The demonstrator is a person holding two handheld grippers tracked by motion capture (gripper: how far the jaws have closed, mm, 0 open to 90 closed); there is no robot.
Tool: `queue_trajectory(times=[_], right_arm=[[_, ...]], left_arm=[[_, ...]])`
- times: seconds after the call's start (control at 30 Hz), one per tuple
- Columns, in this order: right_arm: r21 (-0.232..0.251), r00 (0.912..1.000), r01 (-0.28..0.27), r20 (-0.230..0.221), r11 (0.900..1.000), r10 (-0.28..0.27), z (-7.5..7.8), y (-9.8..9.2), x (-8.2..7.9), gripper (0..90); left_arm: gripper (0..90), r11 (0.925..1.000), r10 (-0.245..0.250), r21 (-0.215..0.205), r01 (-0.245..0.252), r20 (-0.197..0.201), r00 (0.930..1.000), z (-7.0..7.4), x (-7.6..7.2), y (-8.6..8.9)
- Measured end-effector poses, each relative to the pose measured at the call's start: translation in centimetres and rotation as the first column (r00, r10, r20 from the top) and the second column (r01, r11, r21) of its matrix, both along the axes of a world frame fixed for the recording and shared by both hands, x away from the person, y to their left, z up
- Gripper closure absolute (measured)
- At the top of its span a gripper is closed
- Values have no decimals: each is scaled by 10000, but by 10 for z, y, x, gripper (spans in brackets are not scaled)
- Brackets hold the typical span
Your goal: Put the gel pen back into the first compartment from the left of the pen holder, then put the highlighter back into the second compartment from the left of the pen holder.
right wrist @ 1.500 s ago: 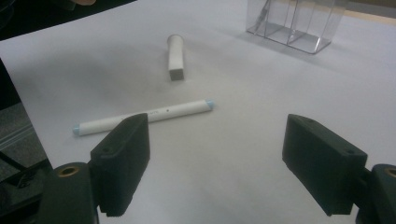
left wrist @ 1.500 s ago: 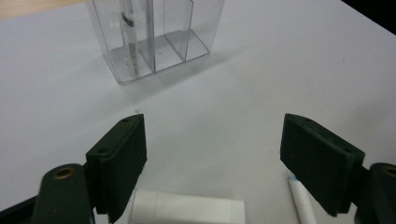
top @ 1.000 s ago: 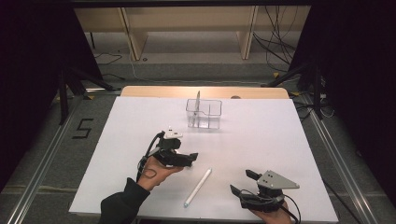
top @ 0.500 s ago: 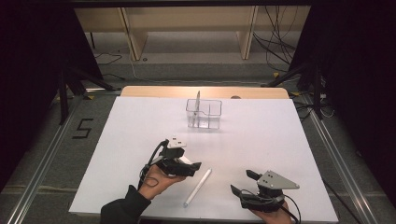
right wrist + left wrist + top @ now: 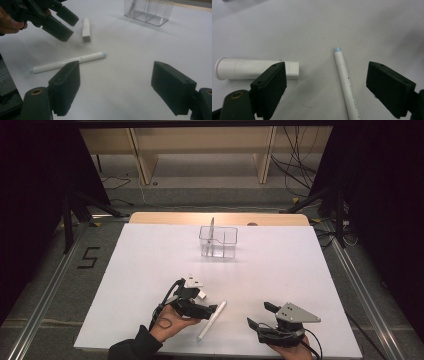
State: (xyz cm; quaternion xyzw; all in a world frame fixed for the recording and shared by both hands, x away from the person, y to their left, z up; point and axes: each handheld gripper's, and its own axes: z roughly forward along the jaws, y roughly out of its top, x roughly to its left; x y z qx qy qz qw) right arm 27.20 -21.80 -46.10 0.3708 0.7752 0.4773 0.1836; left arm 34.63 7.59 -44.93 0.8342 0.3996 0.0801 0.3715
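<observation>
Left claw [image 5: 327, 90] gapes over my pen [image 5: 345, 86]; right claw [image 5: 115, 90] gapes empty; clear bin [image 5: 218, 241] on desk [image 5: 300, 265] holds one upright stick.

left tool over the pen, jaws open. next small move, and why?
Probably lower the left tool straight down and close on the white pen. Its jaws stand open with the pen lying flat on the table between them, nearer the right jaw, not yet touched. The white cap lies apart beside the left jaw, so shift slightly to centre the pen first.
</observation>
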Motion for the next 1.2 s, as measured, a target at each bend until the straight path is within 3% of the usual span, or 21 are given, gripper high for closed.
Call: queue_trajectory(times=[0.37, 0.63, 1.0, 1.2], right_arm=[[-45, 10000, 13, -23, 10000, -13, 0, -1, 0, 242], [-20, 10000, 28, 54, 10000, -28, 0, -3, 1, 242], [-99, 10000, 28, 81, 9999, -27, 1, -1, -2, 244], [-182, 9999, -24, 111, 9998, 26, 1, 2, -3, 245]], left_arm=[[166, 9999, -151, 40, 151, -81, 9999, -4, -12, -1], [194, 9989, -377, 253, 383, -266, 9989, -16, -24, -9], [390, 9952, -791, 540, 813, -417, 9960, -28, -41, -14], [481, 9942, -737, 775, 748, -178, 9971, -31, -45, -15]])
